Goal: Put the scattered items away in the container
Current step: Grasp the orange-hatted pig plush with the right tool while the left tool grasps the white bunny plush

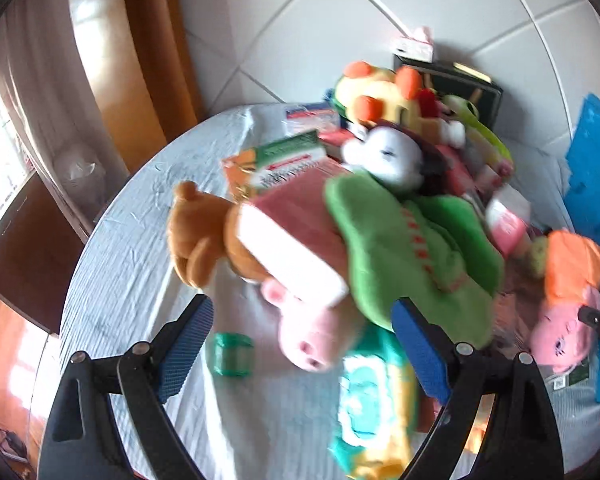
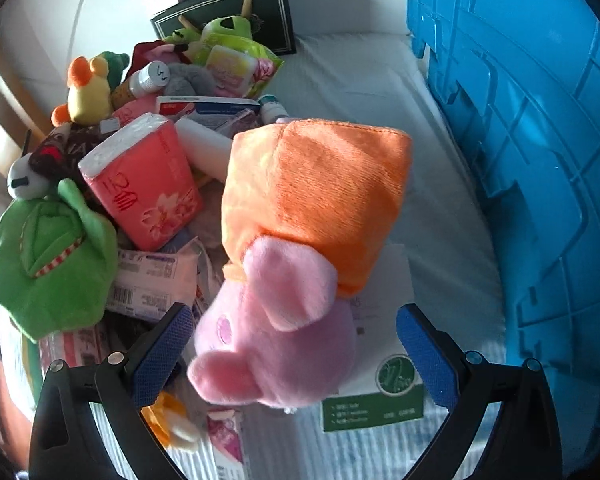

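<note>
I see bright daylight from the left glaring off the wood panel [image 1: 88, 32]. My left view is motion-blurred; both fisheye views curve, edges dark.

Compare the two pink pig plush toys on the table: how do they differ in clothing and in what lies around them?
The pig in the orange dress lies uncovered between the open right gripper fingers; the pig in the red dress is partly buried under a green plush. The orange-dressed pig lies nearest the blue crate; the red-dressed one lies beside a brown bear. Both are pink, snouted and lying down.
</note>
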{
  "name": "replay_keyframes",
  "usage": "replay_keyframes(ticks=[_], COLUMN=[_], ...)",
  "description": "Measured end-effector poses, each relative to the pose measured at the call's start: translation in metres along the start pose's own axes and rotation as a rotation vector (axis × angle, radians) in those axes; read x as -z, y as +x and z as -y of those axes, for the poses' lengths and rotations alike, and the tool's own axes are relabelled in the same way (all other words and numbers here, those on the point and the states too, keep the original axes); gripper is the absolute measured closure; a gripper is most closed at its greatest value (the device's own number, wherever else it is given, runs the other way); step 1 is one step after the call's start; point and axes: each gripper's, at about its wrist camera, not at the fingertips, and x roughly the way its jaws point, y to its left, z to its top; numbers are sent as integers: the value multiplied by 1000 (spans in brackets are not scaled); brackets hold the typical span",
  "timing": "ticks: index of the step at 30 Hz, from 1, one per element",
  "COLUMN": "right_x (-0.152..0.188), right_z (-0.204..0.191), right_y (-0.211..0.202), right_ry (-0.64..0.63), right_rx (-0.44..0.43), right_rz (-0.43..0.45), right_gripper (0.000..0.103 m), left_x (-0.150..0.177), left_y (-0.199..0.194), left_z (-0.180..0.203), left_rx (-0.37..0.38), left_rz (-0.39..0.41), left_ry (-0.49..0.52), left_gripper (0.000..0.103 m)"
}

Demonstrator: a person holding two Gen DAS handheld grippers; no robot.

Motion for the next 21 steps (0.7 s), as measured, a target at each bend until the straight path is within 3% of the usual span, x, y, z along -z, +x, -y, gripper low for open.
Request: replay_keyframes(ticks=[9,14,19,21], right_x=[-2,-5,-15,-17], right_z=[-11,-17,-21,-20], right_y=[7,2,8,13], right_ry=[148,163,158,165], right_rx=[98,124,131,132], right_rz=[-21,-17,-21,-29], right_gripper=[0,0,0,0], left_x=[-46,-74,-87,-89], left_y=[33,44,70,83], left_z=[-16,17,54,65], left_rx=[138,210,212,205], left_rz=[19,48,7,-15], left_ry=[89,166,228,254], left_gripper=[13,13,13,22])
